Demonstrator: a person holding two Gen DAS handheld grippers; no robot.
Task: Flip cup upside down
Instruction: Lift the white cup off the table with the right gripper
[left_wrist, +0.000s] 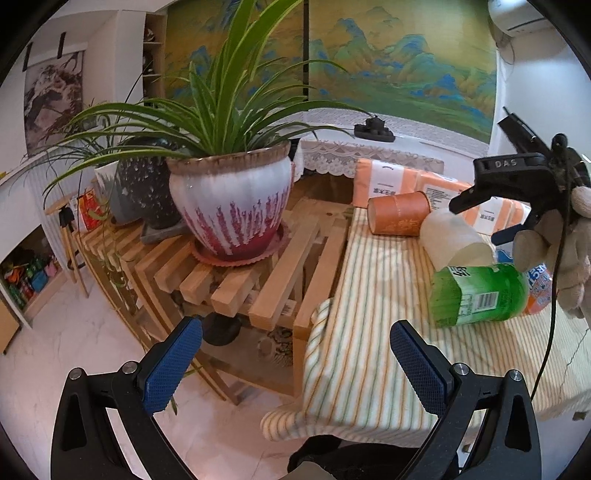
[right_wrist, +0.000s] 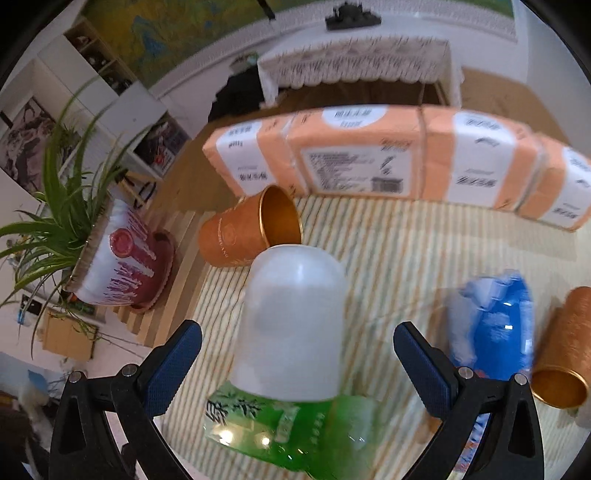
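Note:
A white frosted plastic cup (right_wrist: 291, 325) lies on its side on the striped tablecloth, its closed rounded base pointing away, its mouth end against a green bottle (right_wrist: 295, 428). It also shows in the left wrist view (left_wrist: 456, 238). My right gripper (right_wrist: 297, 354) is open, its fingers on either side of the cup without touching it. In the left wrist view the right gripper (left_wrist: 480, 218) hangs over the cup. My left gripper (left_wrist: 295, 362) is open and empty at the table's near left corner.
An orange cup (right_wrist: 247, 230) lies on its side behind the white one. Another copper cup (right_wrist: 565, 354) and a blue bottle (right_wrist: 495, 325) lie at the right. Orange tissue packs (right_wrist: 369, 155) line the back. A potted plant (left_wrist: 236, 206) stands on a wooden rack at the left.

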